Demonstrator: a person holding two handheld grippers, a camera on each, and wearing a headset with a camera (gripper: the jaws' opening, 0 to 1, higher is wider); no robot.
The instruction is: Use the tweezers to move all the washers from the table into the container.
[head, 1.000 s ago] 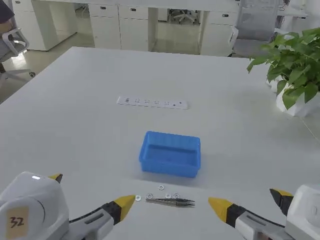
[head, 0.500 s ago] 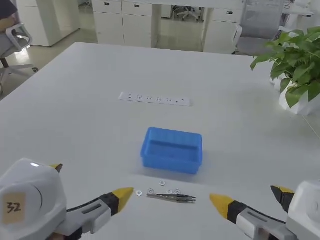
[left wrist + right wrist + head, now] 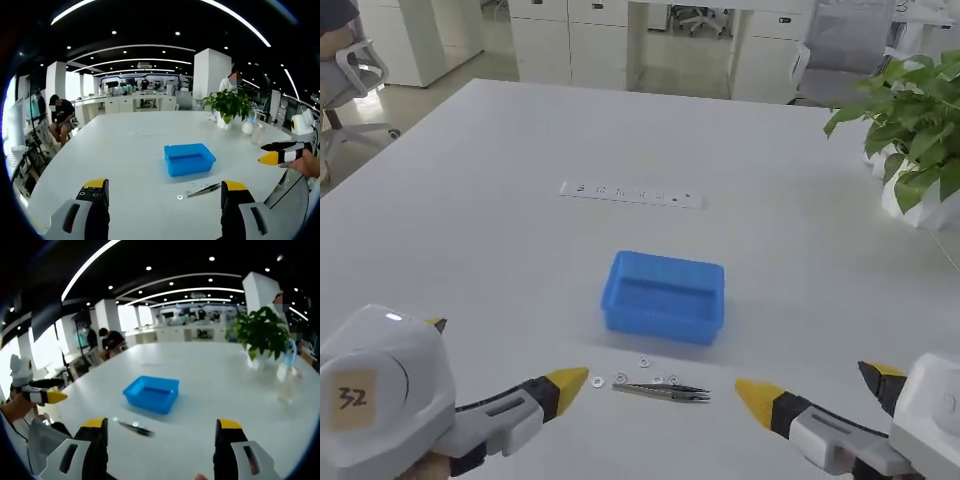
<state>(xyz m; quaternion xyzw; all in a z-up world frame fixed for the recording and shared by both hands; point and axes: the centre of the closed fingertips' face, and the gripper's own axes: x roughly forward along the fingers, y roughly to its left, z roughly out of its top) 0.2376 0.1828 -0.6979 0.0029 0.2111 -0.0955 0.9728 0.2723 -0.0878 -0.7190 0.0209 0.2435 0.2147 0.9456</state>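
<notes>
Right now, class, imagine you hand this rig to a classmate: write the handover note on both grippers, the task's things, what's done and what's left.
Left gripper: open, holding nothing.
Right gripper: open, holding nothing.
Tweezers lie on the table between the two grippers, just on the near side of the blue container.
Washers: about five, loose on the table beside the tweezers.
Done: nothing; no washer visible in the container.
Left: pick up the tweezers, move every washer into the container.

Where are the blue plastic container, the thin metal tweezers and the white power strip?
blue plastic container (image 3: 663, 322), head view, on its front wall.
thin metal tweezers (image 3: 660, 391), head view, on the middle of the arms.
white power strip (image 3: 630, 195), head view, on its middle.
</notes>
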